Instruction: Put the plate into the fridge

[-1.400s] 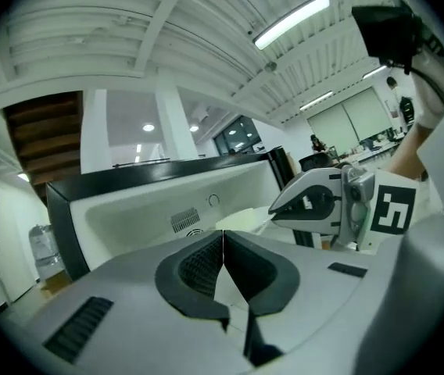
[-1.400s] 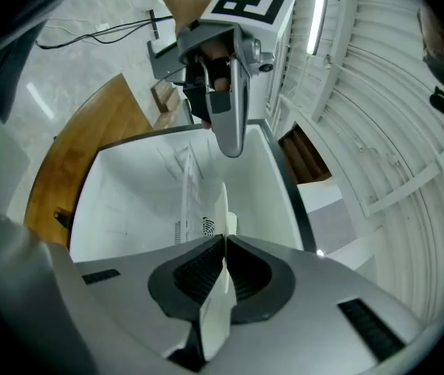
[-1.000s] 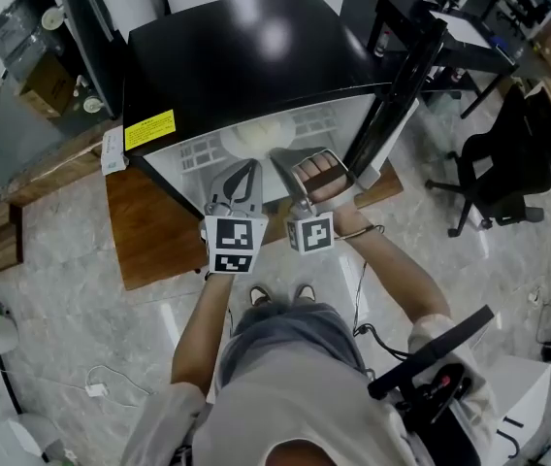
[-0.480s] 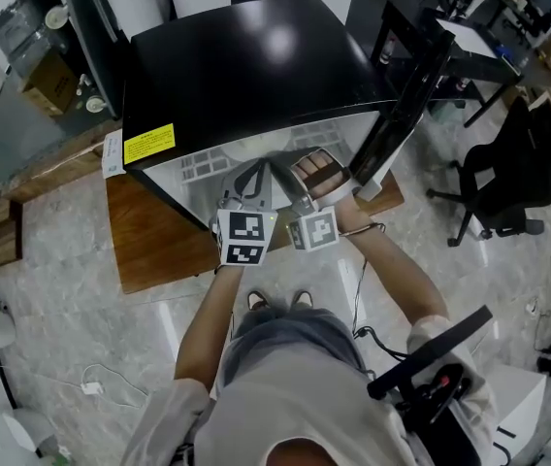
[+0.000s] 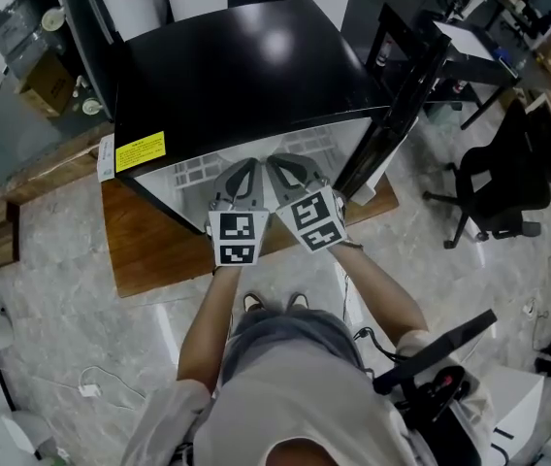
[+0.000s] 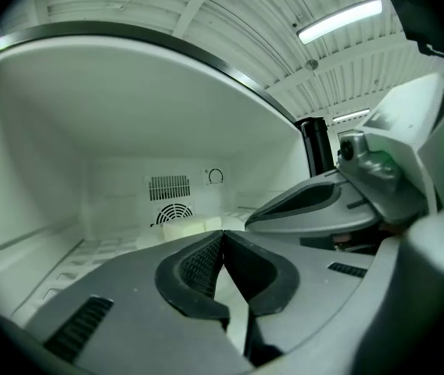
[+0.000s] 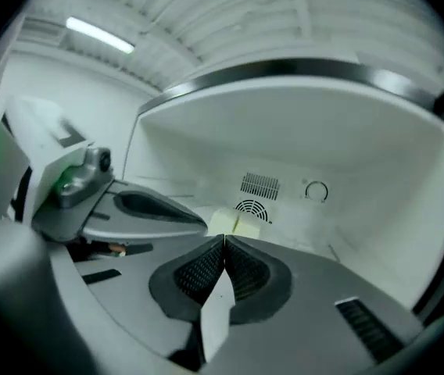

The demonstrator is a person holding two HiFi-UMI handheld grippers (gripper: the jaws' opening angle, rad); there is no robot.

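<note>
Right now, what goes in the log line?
fridge: open | left gripper: jaws shut, empty | right gripper: jaws shut, empty | pale item: inside, at back

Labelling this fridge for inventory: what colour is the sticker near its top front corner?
The sticker is yellow; clearest in the head view.

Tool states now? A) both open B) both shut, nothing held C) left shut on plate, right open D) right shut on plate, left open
B: in each gripper view, the jaws of the left tool and the right tool meet at the tip with nothing between them.
</note>
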